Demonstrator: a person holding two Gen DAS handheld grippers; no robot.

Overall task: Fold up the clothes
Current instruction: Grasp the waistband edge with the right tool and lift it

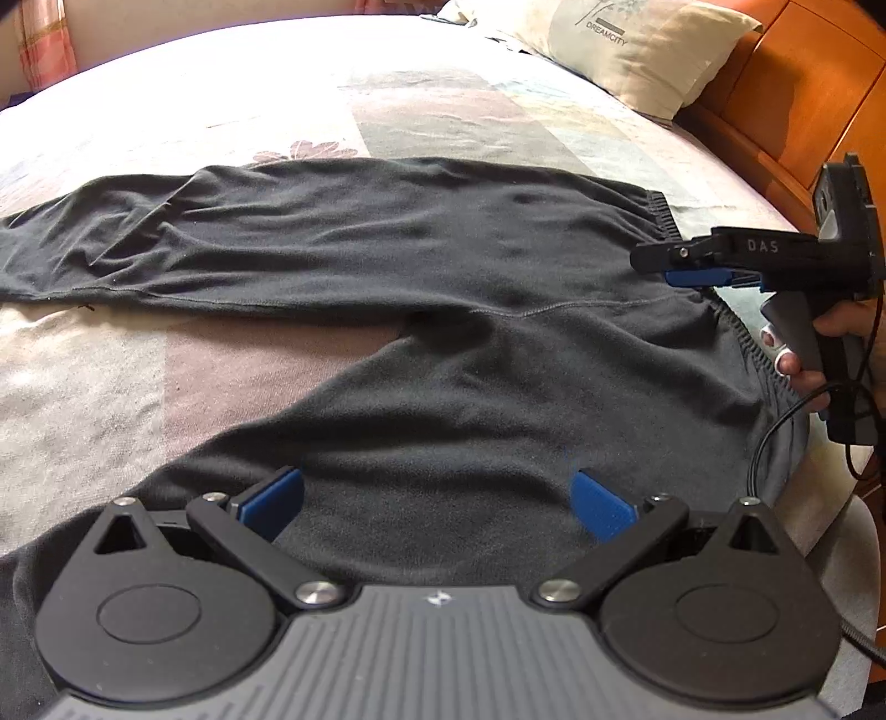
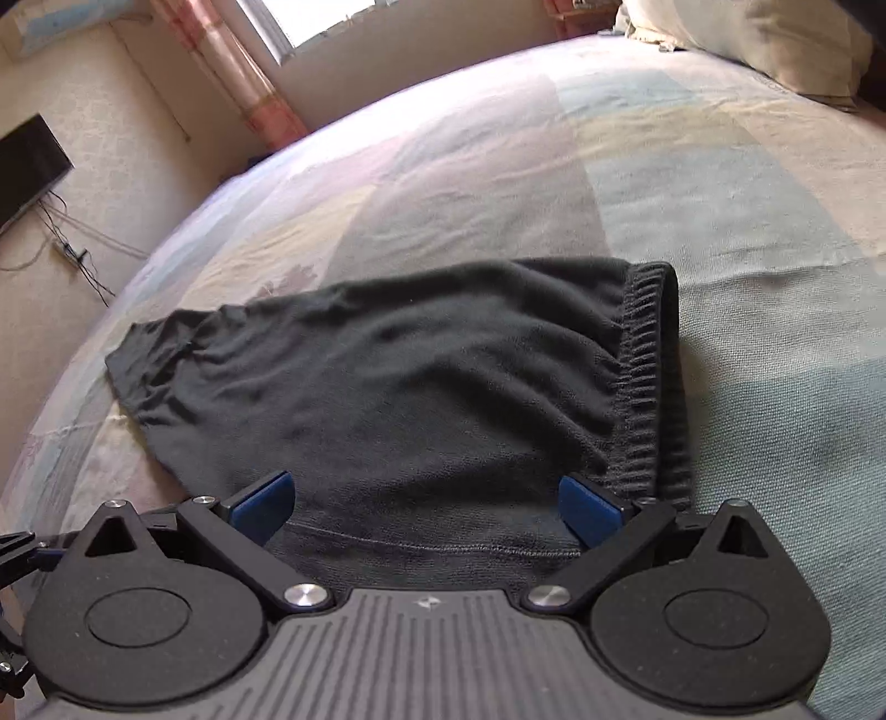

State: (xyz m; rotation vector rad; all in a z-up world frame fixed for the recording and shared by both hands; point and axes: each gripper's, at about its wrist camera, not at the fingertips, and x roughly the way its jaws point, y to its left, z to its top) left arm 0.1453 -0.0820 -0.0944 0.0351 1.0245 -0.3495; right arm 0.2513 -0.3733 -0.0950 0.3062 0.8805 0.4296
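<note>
Hovering both grippers with jaws apart, we ready the left gripper (image 1: 437,501) over the trousers (image 1: 387,260) and the right gripper (image 2: 426,501) near the waistband (image 2: 648,376) at two o'clock, judging a fold comes next

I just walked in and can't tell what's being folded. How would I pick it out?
Look at the wide bed with the pastel patchwork sheet. On it lie dark charcoal knit trousers, legs spread apart. Only they have a ribbed elastic waistband.

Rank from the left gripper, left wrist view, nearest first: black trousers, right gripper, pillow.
1. black trousers: directly under the open left gripper.
2. right gripper: ahead right, at the waistband.
3. pillow: far right, by the headboard.
</note>
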